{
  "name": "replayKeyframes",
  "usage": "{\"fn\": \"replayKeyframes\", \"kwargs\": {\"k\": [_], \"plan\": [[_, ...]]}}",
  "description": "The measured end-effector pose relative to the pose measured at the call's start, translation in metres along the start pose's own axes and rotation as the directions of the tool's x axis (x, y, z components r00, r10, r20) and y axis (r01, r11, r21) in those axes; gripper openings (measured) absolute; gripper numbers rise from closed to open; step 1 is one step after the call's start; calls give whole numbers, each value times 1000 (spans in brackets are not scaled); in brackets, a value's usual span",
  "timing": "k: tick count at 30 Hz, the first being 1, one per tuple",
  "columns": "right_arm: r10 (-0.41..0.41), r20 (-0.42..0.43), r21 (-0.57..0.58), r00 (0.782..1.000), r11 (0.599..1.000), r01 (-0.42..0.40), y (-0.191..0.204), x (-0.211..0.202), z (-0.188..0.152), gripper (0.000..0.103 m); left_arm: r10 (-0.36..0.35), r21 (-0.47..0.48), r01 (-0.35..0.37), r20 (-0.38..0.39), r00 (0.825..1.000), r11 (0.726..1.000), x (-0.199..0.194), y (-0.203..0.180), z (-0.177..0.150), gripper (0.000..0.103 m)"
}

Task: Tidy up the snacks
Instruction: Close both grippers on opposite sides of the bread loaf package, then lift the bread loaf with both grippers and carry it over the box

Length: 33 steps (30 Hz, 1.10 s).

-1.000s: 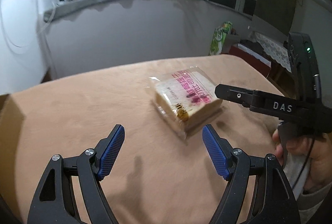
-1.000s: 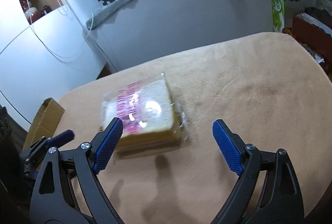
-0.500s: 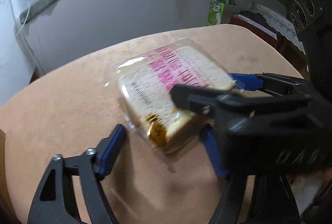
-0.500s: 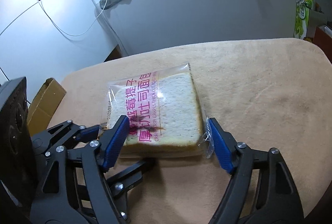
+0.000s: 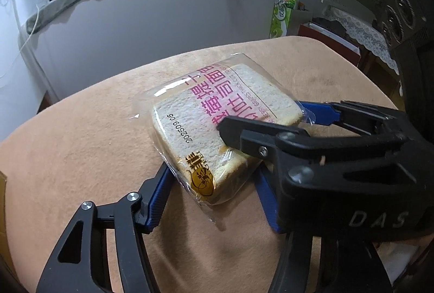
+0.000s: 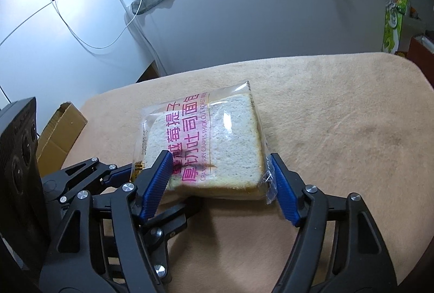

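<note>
Across the middle of the left wrist view lies the clear plastic packet of sliced white bread with pink lettering (image 5: 217,127), flat on the tan cloth-covered table (image 5: 81,135). The left gripper (image 5: 214,192) has been closing its blue-padded jaws — the packet's near corner sits between them, the left pad against the wrapper's edge, the right pad hidden behind the other tool, so a firm pinch I cannot confirm. From the right of the frame the right gripper (image 5: 274,122) reaches in, straddling the packet's far side.

Over to the right wrist view — the bread packet (image 6: 214,146) fills the centre, and the right gripper (image 6: 221,184) has its jaws just closing too, the right pad touching crinkled wrapper, the left pad at the bread's edge. Lower left, the left gripper (image 6: 152,184) noses in at the packet's corner.

My read: this is the two-handed pickup step. Next calls for both pairs of pads to firm up gently, then a level lift together.
</note>
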State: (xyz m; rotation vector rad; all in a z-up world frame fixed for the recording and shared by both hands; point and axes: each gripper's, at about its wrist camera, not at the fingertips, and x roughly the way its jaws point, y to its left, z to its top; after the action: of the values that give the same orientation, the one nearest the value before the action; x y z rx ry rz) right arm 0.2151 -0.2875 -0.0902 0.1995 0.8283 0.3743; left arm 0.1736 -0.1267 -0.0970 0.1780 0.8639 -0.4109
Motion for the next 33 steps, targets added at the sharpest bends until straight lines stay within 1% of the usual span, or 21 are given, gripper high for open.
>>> {"fn": "replayKeyframes", "kwargs": {"k": [4, 8, 12, 15, 19, 27, 33], "plan": [[-42, 40, -14, 998, 999, 43, 16, -15, -9, 72, -6, -28, 7, 27, 1000, 1000, -8, 3, -2, 58], [-44, 76, 18, 996, 999, 42, 25, -35, -21, 72, 1, -5, 0, 72, 997, 1000, -25, -3, -11, 58], [-55, 98, 39, 994, 998, 52, 35, -51, -36, 72, -2, 16, 0, 94, 996, 1000, -39, -9, -23, 58], [-64, 109, 19, 992, 998, 62, 49, -61, -47, 72, -5, 11, 4, 106, 994, 1000, -51, -9, -34, 58], [-55, 119, -33, 991, 998, 59, 75, -75, -57, 72, -17, -27, 21, 132, 991, 999, -71, -2, -48, 58], [-9, 151, -109, 988, 994, 25, 123, -89, -60, 72, 20, -77, -6, 182, 983, 997, -109, 19, -64, 58], [18, 180, -156, 984, 988, 10, 158, -99, -58, 72, 43, -107, -19, 228, 973, 994, -135, 30, -70, 58]]}}
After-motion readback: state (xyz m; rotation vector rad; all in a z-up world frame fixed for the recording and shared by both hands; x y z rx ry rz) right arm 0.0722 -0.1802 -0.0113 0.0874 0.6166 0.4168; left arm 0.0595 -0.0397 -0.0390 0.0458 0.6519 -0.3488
